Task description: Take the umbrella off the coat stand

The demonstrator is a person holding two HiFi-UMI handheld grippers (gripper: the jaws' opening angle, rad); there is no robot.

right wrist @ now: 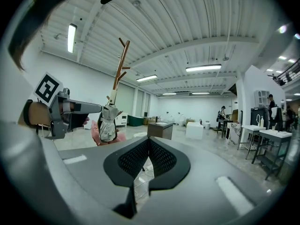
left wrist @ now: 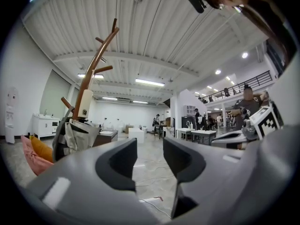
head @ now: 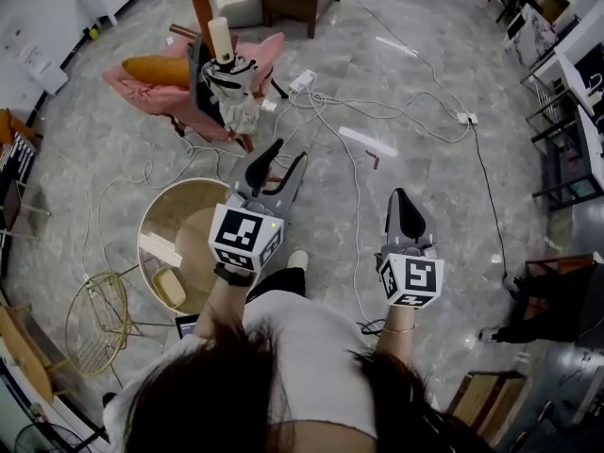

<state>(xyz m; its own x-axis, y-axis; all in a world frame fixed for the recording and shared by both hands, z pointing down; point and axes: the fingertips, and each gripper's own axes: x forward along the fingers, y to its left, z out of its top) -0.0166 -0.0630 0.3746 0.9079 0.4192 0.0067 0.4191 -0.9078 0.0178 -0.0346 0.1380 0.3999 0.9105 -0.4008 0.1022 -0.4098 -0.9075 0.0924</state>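
Left tool [left wrist: 150, 159] slightly apart, empty; right tool [right wrist: 149, 149] together. Umbrella [head: 231, 88] on coat stand [head: 198, 0] well off; floor cables [head: 326, 109] could trip the approach.

Wooden coat stand [head: 199, 3], cloth umbrella [head: 231, 88], glossy floor [head: 425, 173]

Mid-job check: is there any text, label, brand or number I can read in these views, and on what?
No readable words or numbers in any view.
Marker cubes: black-and-white square patterns only, no letters or digits.
Umbrella handle: a small dark mark, too small to read.
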